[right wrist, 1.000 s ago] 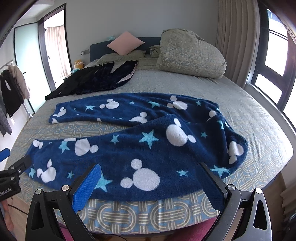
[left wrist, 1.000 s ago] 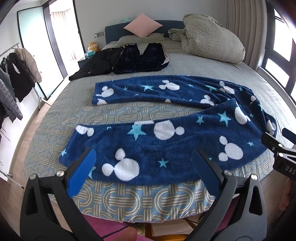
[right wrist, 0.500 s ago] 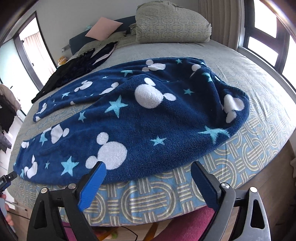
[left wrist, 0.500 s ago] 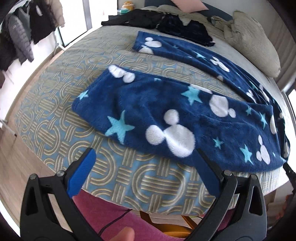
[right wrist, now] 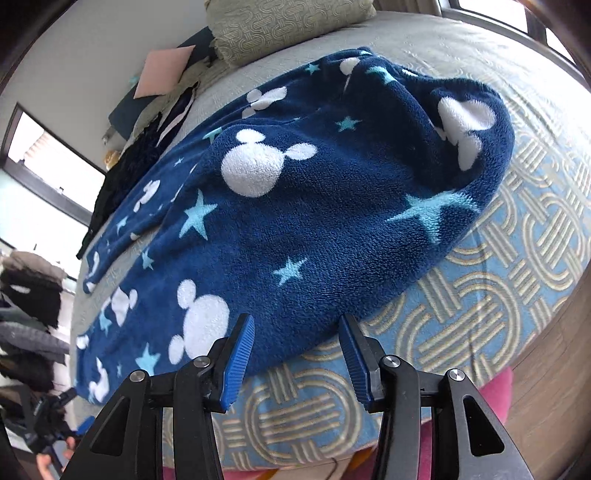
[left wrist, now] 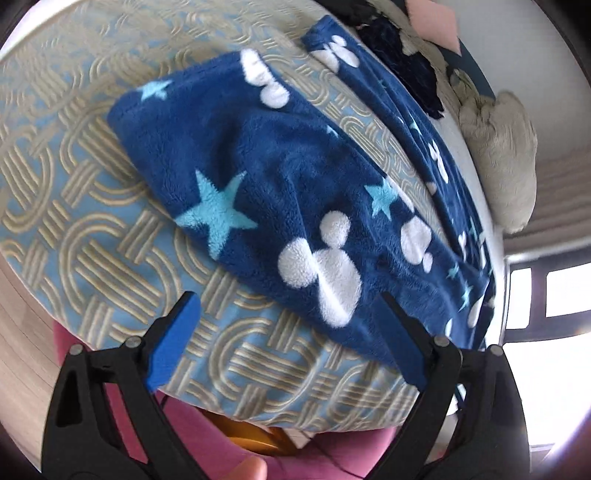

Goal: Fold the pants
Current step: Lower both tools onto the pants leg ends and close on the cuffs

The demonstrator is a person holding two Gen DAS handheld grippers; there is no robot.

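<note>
The right hand-held gripper (right wrist: 297, 349) points steeply down at the near edge of the fleece pants (right wrist: 295, 206). Its jaws are half apart and closing, with the pants' edge between the blue pads (right wrist: 240, 363), though the pads do not press on the cloth yet. The left hand-held gripper (left wrist: 286, 332) has its jaws wide apart and just starting to close. It is poised over the bed's edge with one pad (left wrist: 400, 345) at the border of the near pant leg and the other over bare bedspread (left wrist: 110, 266).

The pants, navy with white mouse heads and pale blue stars, lie spread flat across the foot of the bed, legs parted in a V, waist bunched toward the right. Beyond them lie dark clothes (right wrist: 147, 147), a pink pillow (right wrist: 164, 70) and a rolled duvet (right wrist: 284, 26). In the right wrist view the other gripper shows at the lower left corner.
</note>
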